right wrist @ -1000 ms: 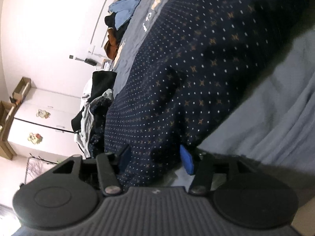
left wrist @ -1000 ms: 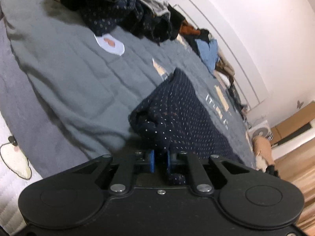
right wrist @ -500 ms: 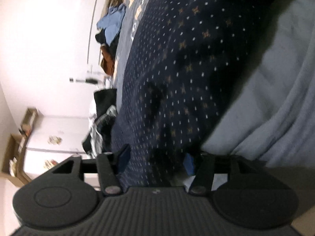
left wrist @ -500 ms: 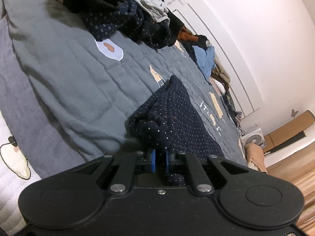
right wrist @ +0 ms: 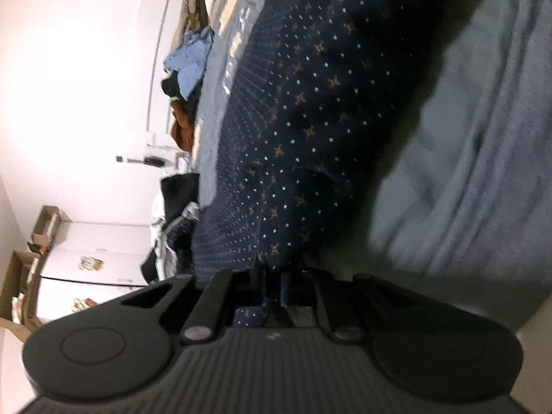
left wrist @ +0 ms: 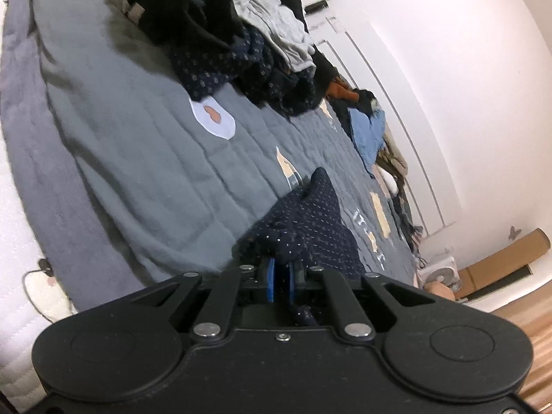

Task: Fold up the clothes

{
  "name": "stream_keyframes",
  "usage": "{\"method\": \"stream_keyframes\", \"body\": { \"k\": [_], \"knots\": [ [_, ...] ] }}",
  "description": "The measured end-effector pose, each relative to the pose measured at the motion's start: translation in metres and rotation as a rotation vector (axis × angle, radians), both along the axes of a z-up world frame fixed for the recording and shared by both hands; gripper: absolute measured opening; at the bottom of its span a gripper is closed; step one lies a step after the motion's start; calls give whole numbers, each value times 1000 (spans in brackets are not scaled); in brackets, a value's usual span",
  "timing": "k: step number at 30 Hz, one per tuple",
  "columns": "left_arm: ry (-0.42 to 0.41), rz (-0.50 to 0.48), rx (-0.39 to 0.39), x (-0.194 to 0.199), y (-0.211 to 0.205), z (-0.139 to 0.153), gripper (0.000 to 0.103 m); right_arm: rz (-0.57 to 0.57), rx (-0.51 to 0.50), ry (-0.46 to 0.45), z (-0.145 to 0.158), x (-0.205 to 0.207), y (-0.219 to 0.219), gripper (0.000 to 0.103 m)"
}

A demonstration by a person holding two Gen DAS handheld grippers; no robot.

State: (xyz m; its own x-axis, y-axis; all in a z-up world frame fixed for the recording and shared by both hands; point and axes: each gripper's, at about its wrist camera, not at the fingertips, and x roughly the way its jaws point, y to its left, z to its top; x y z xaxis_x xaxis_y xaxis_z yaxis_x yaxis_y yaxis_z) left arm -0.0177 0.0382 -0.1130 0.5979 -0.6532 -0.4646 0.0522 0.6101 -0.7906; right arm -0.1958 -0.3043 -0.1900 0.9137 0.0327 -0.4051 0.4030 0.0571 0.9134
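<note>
A navy garment (left wrist: 310, 227) with small white dots and tan crosses lies on the grey quilt (left wrist: 138, 158). My left gripper (left wrist: 281, 281) is shut on a bunched edge of it, the cloth pinched between the blue pads. In the right wrist view the same navy garment (right wrist: 310, 120) fills the middle. My right gripper (right wrist: 274, 288) is shut on its near edge, with a fold of dotted cloth showing behind the jaws.
A heap of dark and grey clothes (left wrist: 241, 34) sits at the far end of the bed. More clothes, blue (left wrist: 369, 131) and brown, lie along the white wall (left wrist: 448, 69). A small fan (left wrist: 441, 272) and wooden floor are at right.
My right gripper's jaws closed from half open onto the garment's edge, and that view rolled. My left gripper kept its grip while its view tilted, showing more of the clothes heap.
</note>
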Motion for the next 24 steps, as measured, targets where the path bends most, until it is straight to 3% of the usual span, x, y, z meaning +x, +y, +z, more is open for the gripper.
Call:
{"method": "stream_keyframes", "body": {
  "k": [3, 5, 7, 11, 15, 16, 17, 24],
  "knots": [
    [9, -25, 36, -4, -9, -5, 16, -2, -8, 26, -5, 1, 1, 7],
    [2, -38, 74, -8, -17, -8, 35, -2, -11, 37, -7, 2, 1, 7],
    [-4, -66, 99, -9, -25, -10, 45, -3, -16, 42, -7, 3, 1, 7],
    [-14, -88, 133, -8, -37, -15, 47, 1, -24, 44, -7, 5, 1, 7],
    [-9, -58, 140, -4, -37, -22, 43, 1, -31, 45, -7, 5, 2, 7],
    [-3, -45, 135, -3, -35, -24, 21, 0, -34, 46, -7, 5, 2, 7],
    [2, -39, 130, -2, -32, -24, 12, -1, -37, 46, -7, 4, 3, 7],
    [5, 101, 63, -3, -1, -15, 10, -1, -74, 48, -7, 4, 4, 7]
  ]
}}
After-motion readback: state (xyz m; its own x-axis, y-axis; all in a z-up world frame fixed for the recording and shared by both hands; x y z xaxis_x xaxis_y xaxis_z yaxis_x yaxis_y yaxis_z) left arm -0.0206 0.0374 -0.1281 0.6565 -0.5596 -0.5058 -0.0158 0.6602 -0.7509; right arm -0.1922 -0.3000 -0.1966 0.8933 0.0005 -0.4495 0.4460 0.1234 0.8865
